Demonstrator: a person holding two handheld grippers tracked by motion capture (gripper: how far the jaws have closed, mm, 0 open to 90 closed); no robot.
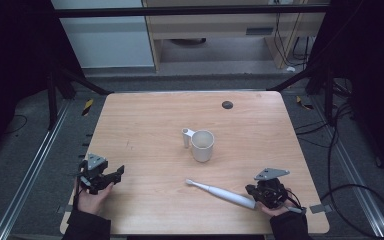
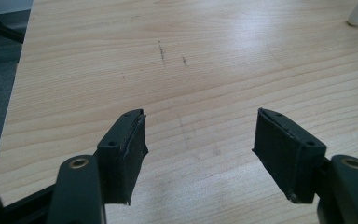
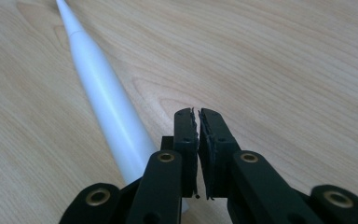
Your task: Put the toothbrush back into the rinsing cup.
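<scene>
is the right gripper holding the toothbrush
No, the right gripper has its jaws shut on nothing, and the white toothbrush lies on the table beside them.

A white cup stands beyond a white toothbrush on the table.

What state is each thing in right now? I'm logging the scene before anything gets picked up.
Left gripper: open, nothing between its jaws, above bare table.
Right gripper: shut, empty, beside the toothbrush handle.
Electric toothbrush: lying flat on the table, not gripped.
Mug: upright, mouth up; nothing seen inside.
Table: holds the mug and toothbrush.
</scene>
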